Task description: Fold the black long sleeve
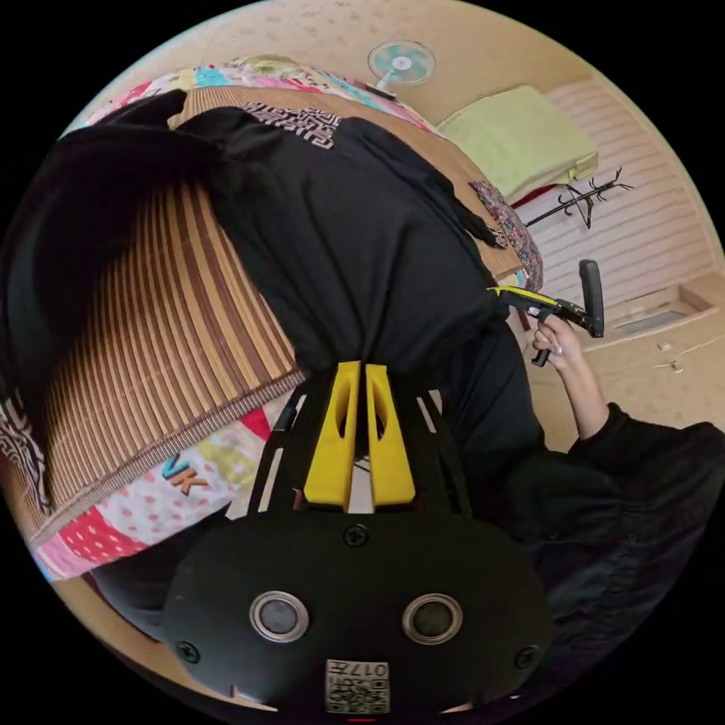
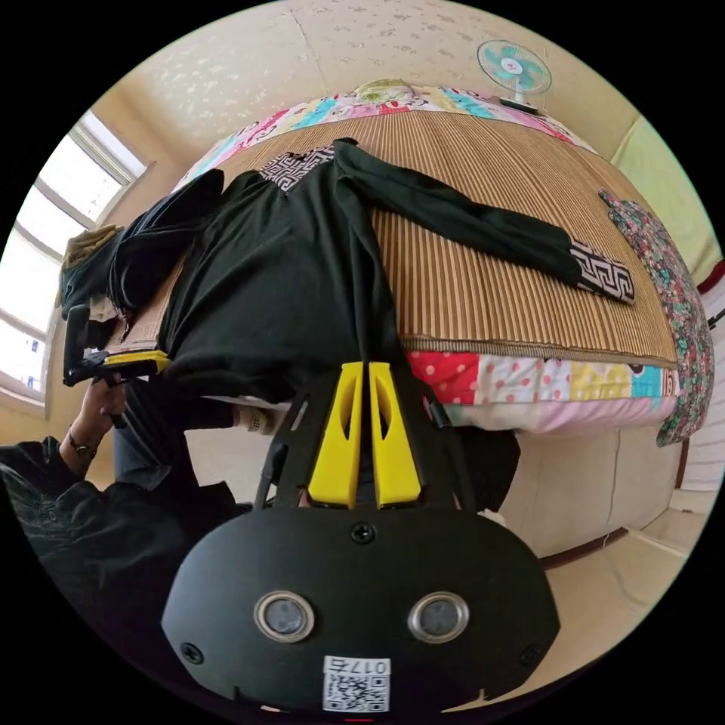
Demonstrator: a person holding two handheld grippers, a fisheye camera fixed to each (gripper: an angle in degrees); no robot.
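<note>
Where jaws meet — black long sleeve (image 2: 279, 287) hem

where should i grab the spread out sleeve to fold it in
Take the sleeve at its patterned cuff, the free end lying flat on the mat away from the shirt body. Come in from the mat's near edge, where the cuff lies closest. Both tools are busy now: the left tool and right tool each pinch the hem.

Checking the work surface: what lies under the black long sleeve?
Under the black long sleeve lies a striped bamboo mat over a patchwork quilt. What the shirt's body hides cannot be seen.
</note>
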